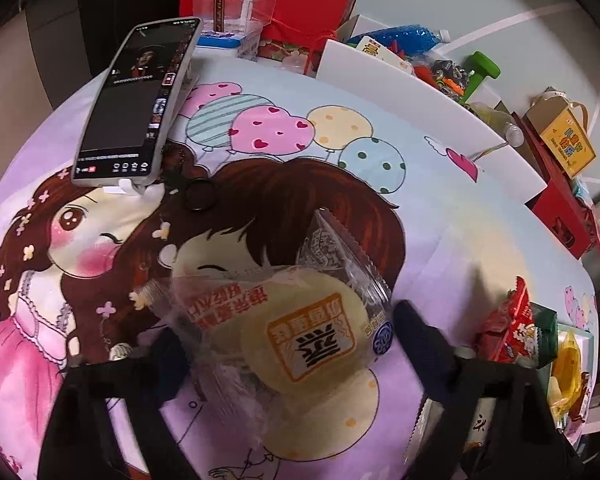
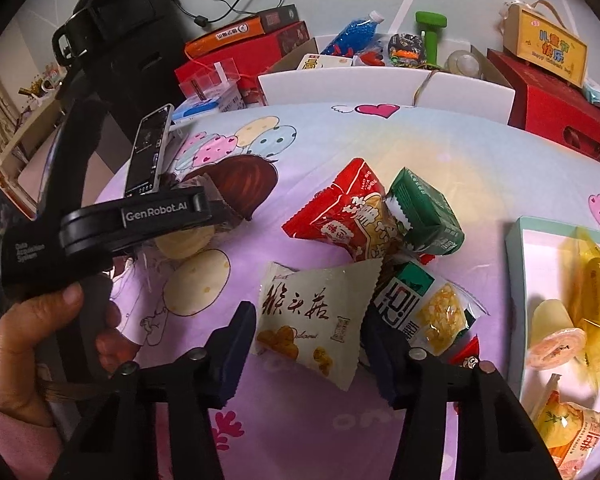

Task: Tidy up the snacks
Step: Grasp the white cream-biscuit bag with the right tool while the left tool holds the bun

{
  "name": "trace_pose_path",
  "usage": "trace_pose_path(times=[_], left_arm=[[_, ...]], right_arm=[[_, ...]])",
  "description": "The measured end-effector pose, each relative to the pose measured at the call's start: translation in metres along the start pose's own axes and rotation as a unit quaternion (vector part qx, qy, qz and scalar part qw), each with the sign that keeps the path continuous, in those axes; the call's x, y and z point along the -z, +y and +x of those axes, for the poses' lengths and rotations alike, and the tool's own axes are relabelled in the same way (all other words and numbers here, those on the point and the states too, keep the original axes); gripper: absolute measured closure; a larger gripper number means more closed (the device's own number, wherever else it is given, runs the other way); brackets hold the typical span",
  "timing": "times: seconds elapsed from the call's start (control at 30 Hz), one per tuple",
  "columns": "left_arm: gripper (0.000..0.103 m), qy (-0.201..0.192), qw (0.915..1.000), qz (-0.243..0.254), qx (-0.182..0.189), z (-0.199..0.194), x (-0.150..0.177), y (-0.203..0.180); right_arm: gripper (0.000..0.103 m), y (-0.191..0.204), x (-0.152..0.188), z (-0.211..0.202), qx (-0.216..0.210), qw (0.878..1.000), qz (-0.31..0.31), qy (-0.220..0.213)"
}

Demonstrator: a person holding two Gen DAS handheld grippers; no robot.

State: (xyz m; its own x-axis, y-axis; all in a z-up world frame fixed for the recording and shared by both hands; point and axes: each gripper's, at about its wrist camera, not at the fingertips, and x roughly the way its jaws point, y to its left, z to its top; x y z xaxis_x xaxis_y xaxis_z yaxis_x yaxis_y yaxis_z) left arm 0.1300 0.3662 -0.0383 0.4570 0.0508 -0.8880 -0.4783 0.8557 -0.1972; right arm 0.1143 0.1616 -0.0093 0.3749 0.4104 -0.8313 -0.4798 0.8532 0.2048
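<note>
A round pale pastry in a clear wrapper (image 1: 300, 336) lies on the cartoon-print cloth (image 1: 440, 184). My left gripper (image 1: 292, 344) is open, with a finger on each side of it, close to the wrapper's edges. In the right wrist view my right gripper (image 2: 308, 344) is open around a white snack packet with brown writing (image 2: 312, 308). Beyond that packet lie a red packet (image 2: 340, 216), a green carton (image 2: 424, 208) and a green-and-clear packet (image 2: 424, 304). A pale green tray (image 2: 516, 264) at the right holds several wrapped snacks.
A phone (image 1: 136, 100) stands propped at the back left of the cloth, with a black ring (image 1: 198, 196) beside it. Red boxes (image 2: 556, 112), a white box wall (image 2: 380, 84) and toys crowd the far edge. A hand (image 2: 40, 340) holds the left gripper's handle.
</note>
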Motion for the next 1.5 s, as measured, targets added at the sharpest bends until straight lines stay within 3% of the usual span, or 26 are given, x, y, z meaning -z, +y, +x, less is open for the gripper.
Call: trace_pose_path(times=[0.23,0.87,1.03,1.23,1.33,1.5], left_arm=[[0.032,0.005,0.9998,0.01,-0.013,-0.009,0.006,-0.002],[0.04,0.025,0.9992,-0.03,0.009,-0.039,0.056,0.011],[0.04,0.031,0.999,-0.03,0.008,-0.043,0.068,0.013],[0.04,0.033,0.9989,-0.033,0.007,-0.044,0.068,0.016],[0.04,0.035,0.9988,-0.034,0.008,-0.043,0.068,0.017],[0.04,0.035,0.9985,-0.04,0.007,-0.043,0.066,0.021]], right_arm=[[0.067,-0.003,0.0,-0.001,0.0,1.0,0.004,0.005],[0.071,-0.001,0.005,-0.008,-0.036,0.999,0.003,0.018],[0.071,-0.003,0.009,0.0,-0.057,0.997,0.021,0.043],[0.067,0.002,0.011,0.003,-0.044,0.998,0.011,0.046],[0.045,0.004,0.011,0.007,-0.037,0.998,0.01,0.046],[0.04,0.013,0.008,0.012,-0.009,0.999,-0.001,0.039]])
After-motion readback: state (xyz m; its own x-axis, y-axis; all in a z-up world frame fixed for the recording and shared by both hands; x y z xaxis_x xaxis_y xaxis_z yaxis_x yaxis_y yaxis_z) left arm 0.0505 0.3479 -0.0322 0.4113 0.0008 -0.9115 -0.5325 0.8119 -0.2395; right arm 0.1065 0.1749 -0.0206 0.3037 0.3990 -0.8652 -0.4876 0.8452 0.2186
